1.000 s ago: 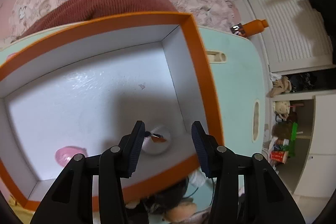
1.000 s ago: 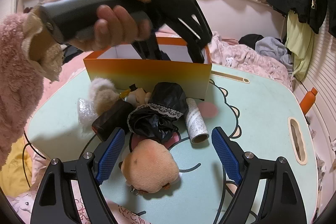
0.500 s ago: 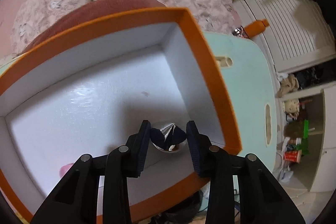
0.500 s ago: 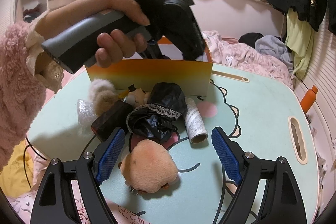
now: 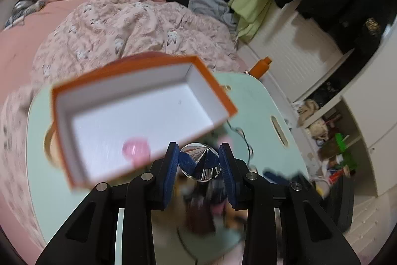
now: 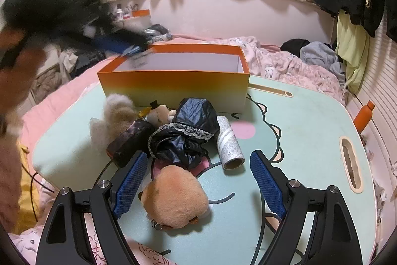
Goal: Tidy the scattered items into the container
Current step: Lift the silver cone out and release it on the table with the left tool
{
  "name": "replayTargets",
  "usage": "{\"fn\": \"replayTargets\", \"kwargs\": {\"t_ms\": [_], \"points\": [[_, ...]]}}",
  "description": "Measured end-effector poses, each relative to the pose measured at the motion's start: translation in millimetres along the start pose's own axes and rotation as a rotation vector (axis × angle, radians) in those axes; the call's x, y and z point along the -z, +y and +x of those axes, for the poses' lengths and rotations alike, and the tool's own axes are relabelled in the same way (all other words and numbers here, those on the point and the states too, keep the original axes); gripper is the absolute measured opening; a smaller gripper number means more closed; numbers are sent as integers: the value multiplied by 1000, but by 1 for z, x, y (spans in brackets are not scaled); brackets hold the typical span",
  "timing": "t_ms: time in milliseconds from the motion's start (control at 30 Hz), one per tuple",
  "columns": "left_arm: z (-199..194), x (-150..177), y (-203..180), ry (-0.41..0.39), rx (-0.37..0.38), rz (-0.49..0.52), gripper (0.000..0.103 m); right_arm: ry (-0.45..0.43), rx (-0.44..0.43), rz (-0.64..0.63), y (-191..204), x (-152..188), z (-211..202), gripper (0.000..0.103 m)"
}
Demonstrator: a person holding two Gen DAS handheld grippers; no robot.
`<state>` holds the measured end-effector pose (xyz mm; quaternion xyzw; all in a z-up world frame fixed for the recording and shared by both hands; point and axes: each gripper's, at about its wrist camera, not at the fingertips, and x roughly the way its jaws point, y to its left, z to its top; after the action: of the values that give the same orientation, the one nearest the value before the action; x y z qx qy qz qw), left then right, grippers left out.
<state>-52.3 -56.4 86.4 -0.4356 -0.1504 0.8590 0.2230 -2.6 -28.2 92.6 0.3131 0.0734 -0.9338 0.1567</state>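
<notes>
1. Left wrist view: the left gripper is pinching a shiny round conical trinket, hanging just outside the orange box, where a pink item is lying.
2. Judging by this, the trinket needs carrying back over the box's rim and releasing.
3. The right gripper is hovering spread wide over the tan plush on the mint table, beside a rumpled bed.
</notes>
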Motion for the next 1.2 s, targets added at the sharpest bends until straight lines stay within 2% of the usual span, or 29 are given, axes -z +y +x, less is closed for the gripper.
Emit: {"fn": "replayTargets", "kwargs": {"t_ms": [133,200,233,333,433,567,667,800,867,933,1000,1100,1200], "points": [[-10,43,18,-27,26,-52,35,1,1,1,-1,-1,0,85],[-11,60,25,-37,5,-67,35,1,2,-1,-1,-1,-1,85],[-12,66,29,-49,-29,-81,35,0,3,-1,-1,-1,-1,85],[-20,70,41,-105,-113,-129,35,2,3,1,-2,-2,-1,85],[-20,71,47,-129,-184,-126,35,0,9,1,-3,-1,-2,85],[-5,82,53,-96,-232,-109,35,6,20,-2,-3,0,-1,85],[13,88,53,-68,-239,-97,35,9,28,-6,-3,1,-1,85],[16,91,44,-81,-262,-45,35,15,36,-13,-3,1,0,85],[16,93,41,-87,-260,-30,40,18,38,-20,-2,1,0,85],[15,93,39,-98,-277,-25,54,19,41,-33,-1,-1,0,85],[14,94,38,-116,-302,-16,60,15,44,-49,0,-5,-1,85],[15,95,40,-129,-312,-9,62,-7,52,-87,6,-13,-5,85],[12,95,45,-139,-287,-18,62,-28,39,-107,9,-24,-7,85]]}}
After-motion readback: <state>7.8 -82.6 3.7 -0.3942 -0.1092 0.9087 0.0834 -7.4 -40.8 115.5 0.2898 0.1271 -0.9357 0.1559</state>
